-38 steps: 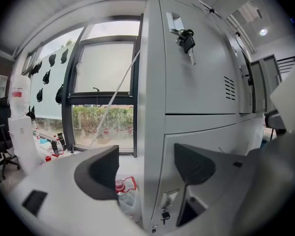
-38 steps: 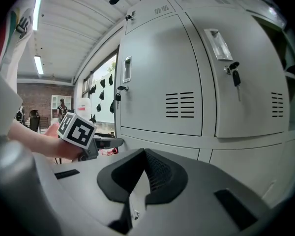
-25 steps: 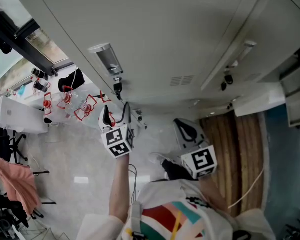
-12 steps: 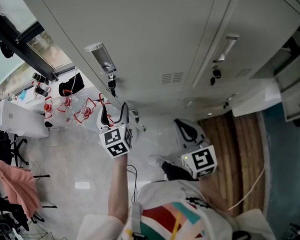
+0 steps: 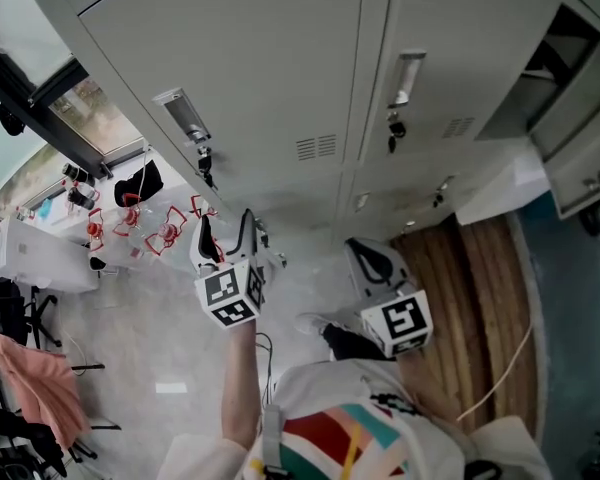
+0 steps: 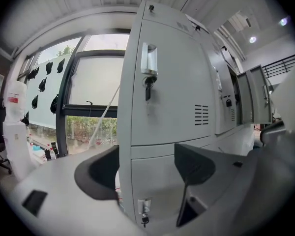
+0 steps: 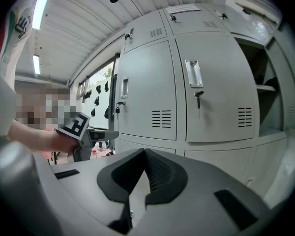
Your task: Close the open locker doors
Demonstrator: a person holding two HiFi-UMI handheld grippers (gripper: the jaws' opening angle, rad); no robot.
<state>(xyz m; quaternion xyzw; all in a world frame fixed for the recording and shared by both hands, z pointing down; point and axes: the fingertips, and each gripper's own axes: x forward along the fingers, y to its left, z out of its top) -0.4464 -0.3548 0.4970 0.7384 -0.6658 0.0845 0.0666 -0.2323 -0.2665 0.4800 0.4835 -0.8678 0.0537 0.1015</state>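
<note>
Lockers have slid left; an open locker door [image 5: 583, 160] appears. Light, stiff steel: push its free edge. Left gripper [image 5: 228, 232] fingers apart, right gripper [image 5: 372, 256] fingers closed, both empty.

closed lockers [image 5: 280, 88] ahead, open locker [image 5: 546, 76] at right

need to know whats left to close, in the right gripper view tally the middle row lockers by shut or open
shut doors: 2
open locker: 1
total: 3 in view
</note>
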